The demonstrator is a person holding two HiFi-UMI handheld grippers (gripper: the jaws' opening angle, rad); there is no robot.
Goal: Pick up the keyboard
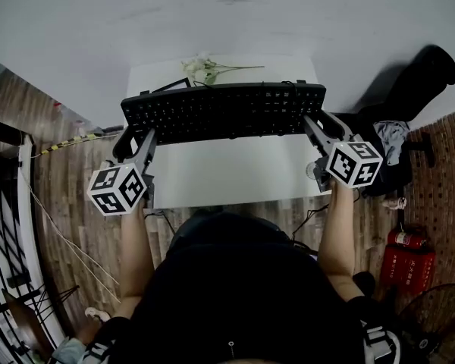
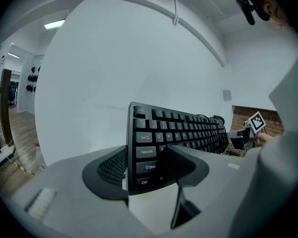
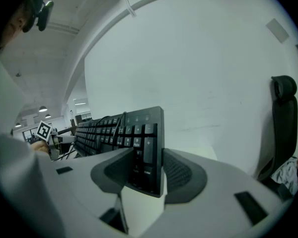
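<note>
Left gripper view: keyboard [image 2: 179, 128] reads "Shift"

This is looking like an office or a work room. A white table [image 1: 235, 177] is standing against a plain white wall [image 1: 227, 14], and a black keyboard [image 1: 224, 111] is showing above it. A black office chair [image 1: 421, 78] is sitting just beside the table. The floor [image 1: 68, 203] is showing wooden boards. Red fire extinguishers [image 1: 409, 268] are standing near a fan [image 1: 440, 324] on the floor. Long lights [image 2: 54, 24] are shining on the ceiling, as in a big work room. A few white flowers [image 1: 205, 68] are lying at the back of the table.
</note>
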